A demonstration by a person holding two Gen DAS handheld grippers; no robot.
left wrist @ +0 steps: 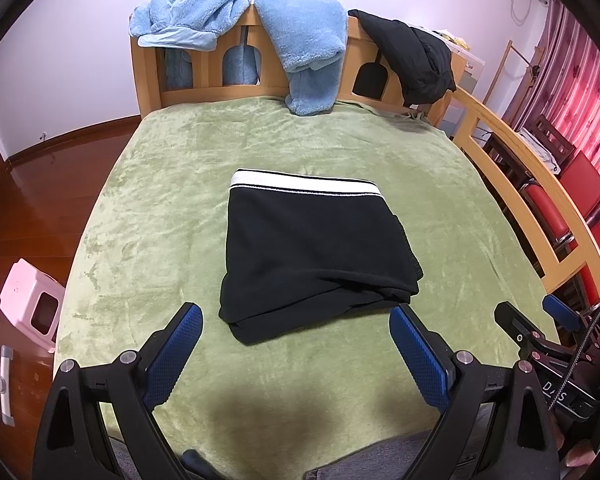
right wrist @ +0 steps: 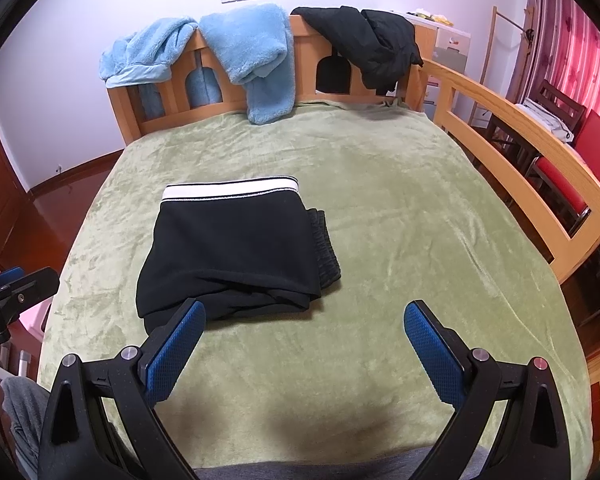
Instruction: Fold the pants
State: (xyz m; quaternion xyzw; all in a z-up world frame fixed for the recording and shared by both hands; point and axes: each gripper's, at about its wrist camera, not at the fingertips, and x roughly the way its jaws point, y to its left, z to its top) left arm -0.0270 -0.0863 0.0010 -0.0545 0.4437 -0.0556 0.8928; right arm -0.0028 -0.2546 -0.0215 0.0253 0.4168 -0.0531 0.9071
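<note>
Black pants (left wrist: pixel 316 252) with a white waistband lie folded into a compact rectangle on the green bed cover (left wrist: pixel 220 152); they also show in the right wrist view (right wrist: pixel 236 248). My left gripper (left wrist: pixel 296 316) is open and empty, just in front of the pants' near edge. My right gripper (right wrist: pixel 304 312) is open and empty, to the right of the pants' near edge; it also shows at the right edge of the left wrist view (left wrist: pixel 532 312).
Light blue fleece garments (left wrist: pixel 300 40) and a black jacket (left wrist: pixel 412 56) hang over the wooden headboard (left wrist: pixel 204 80). A wooden side rail (left wrist: pixel 516 184) runs along the bed's right. Red chairs (left wrist: pixel 580 184) stand beyond it. A pink stool (left wrist: pixel 28 300) stands at the left.
</note>
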